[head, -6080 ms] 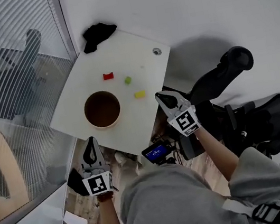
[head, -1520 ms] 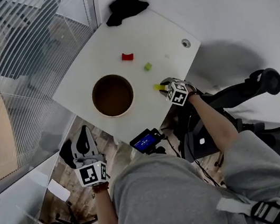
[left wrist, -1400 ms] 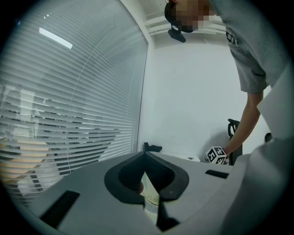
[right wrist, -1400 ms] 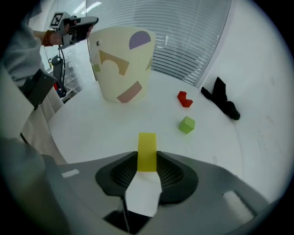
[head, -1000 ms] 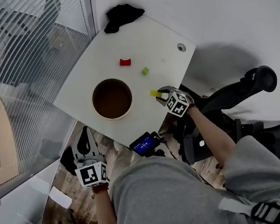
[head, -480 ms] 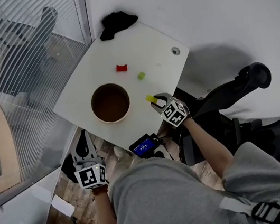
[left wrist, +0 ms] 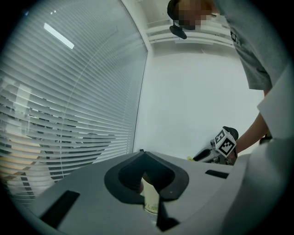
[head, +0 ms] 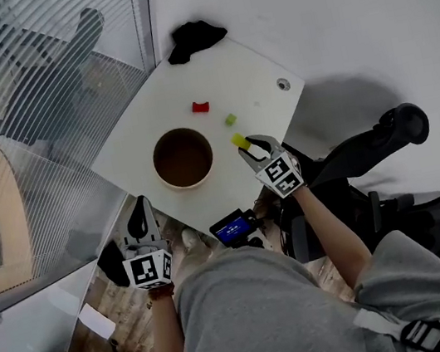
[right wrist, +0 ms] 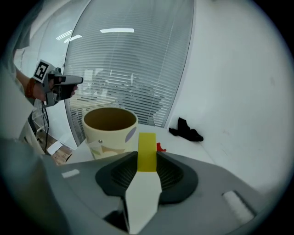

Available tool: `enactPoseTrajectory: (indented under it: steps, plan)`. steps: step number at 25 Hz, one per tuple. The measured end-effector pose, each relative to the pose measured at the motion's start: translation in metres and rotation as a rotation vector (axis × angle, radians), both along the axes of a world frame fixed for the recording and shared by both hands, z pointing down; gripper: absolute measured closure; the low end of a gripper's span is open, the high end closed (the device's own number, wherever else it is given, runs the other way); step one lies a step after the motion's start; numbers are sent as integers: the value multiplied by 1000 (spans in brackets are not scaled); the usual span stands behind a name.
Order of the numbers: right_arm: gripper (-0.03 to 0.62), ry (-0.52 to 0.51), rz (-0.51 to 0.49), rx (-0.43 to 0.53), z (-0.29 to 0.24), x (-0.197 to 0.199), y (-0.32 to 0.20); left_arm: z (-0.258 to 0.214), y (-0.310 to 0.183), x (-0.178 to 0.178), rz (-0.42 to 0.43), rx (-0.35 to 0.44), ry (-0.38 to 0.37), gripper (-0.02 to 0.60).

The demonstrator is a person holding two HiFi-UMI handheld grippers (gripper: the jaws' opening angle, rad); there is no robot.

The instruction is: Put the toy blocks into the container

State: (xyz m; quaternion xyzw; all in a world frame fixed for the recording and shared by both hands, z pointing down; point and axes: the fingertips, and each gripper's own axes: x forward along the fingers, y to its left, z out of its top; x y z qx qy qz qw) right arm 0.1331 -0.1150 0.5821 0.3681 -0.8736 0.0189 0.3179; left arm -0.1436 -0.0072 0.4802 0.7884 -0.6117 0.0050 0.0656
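Observation:
A cream cup-shaped container [head: 157, 167] stands on the white table [head: 252, 72], and it shows close ahead in the right gripper view [right wrist: 110, 131]. My right gripper [head: 247, 146] [right wrist: 147, 158] is shut on a yellow block [head: 240, 139] [right wrist: 147, 149] and holds it in the air just right of the container. On the table behind lie a red block [head: 200, 107] [right wrist: 161, 148] and a green block [head: 229, 119]. My left gripper [head: 137, 215] [left wrist: 143, 158] hangs off the table's near-left edge, shut and holding nothing. The container [left wrist: 149, 195] shows beyond its jaws.
A black cloth [head: 194, 39] [right wrist: 186, 129] lies at the table's far corner, and a small round grommet [head: 283, 84] sits near the right edge. A black office chair [head: 366, 145] stands right of the table. A device with a blue screen [head: 234, 229] sits below the near edge. Slatted blinds run along the left.
My right gripper has lifted the yellow block off the table and raised it beside the container. The left gripper has stayed where it was.

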Motion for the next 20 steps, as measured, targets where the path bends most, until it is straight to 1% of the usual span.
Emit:
enactPoseTrajectory:
  steps: [3, 11, 18, 20]
  plan:
    - [454, -25, 0, 43, -23, -11, -5, 2, 2, -5, -20, 7, 21, 574]
    - [454, -76, -34, 117, -68, -47, -12, -1, 7, -12, -36, 18, 32, 574]
    - [454, -107, -71, 154, -88, -76, -15, -3, 9, -13, -44, 18, 34, 574]
    - [454, -116, -74, 152, -89, -83, -15, -5, 9, -15, -51, 19, 50, 574]
